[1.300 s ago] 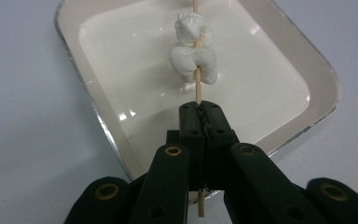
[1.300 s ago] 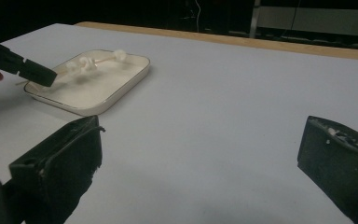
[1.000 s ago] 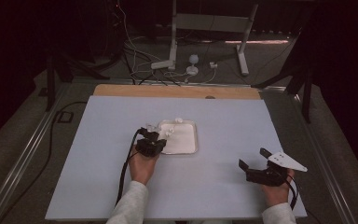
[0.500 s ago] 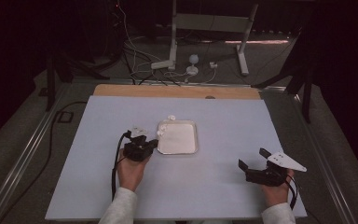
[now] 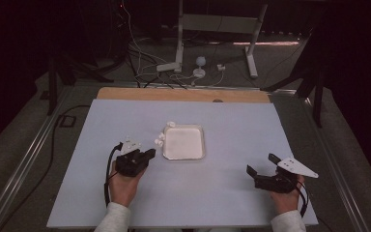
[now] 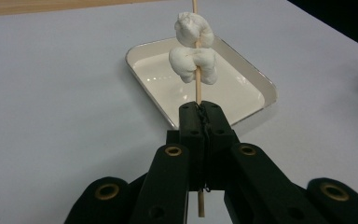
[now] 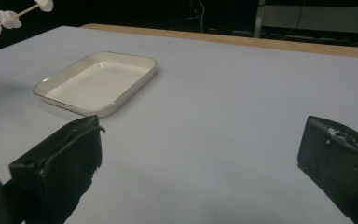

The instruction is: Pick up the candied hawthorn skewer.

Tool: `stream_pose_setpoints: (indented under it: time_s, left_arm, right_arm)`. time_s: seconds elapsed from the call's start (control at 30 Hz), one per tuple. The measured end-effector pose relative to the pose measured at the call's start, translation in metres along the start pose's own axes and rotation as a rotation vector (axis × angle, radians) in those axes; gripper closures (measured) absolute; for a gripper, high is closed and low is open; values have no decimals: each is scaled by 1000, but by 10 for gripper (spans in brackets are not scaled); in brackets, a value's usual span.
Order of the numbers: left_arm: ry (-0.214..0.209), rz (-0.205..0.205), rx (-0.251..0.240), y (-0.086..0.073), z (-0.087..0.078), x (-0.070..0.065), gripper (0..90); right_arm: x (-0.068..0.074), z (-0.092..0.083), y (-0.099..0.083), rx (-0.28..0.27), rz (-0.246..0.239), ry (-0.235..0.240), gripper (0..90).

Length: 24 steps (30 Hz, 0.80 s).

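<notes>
left gripper is clamped on the skewer, marshmallows threaded just above its fingertips, held near the tray. right gripper waits wide open, empty. next move, i'd judge: pinch a marshmallow and slide it off.

Dark room; pale table, grey floor with cables, white stand

Readable text: none showing
Labels, brands: none legible
Numbers, signs: none legible
Surfaces checked: nothing printed is showing up anywhere
</notes>
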<state>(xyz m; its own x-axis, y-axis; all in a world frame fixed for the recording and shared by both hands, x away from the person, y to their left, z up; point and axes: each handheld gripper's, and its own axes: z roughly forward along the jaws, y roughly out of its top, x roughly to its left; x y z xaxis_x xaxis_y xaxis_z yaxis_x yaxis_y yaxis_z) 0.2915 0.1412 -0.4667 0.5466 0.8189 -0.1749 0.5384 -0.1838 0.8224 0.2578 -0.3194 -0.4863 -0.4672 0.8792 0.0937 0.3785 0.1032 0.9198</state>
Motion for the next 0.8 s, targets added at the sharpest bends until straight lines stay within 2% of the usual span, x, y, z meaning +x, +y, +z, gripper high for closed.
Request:
stream_pose_setpoints:
  time_s: [0.17, 0.3, 0.4, 0.57, 0.67, 0.8]
  left_arm:
    - [-20, 40, -36, -8, -10, 0, 898]
    - [-38, 60, -56, -9, -13, -1, 898]
    - [-46, 104, -77, -7, -15, -4, 898]
    - [-53, 129, -92, -5, -18, -7, 898]
    - [-54, 140, -102, -5, -19, -9, 898]
    - [-58, 174, -113, -4, -20, -14, 898]
  right_arm:
    - [3, 0, 3, -5, 12, 21, 0]
    - [5, 0, 7, -15, 15, 30, 0]
    - [9, 1, 15, -23, 7, 53, 0]
    - [13, 4, 28, -28, 0, 85, 0]
    - [19, 8, 44, -34, -5, 117, 0]
    - [27, 15, 56, -24, -19, 148, 0]
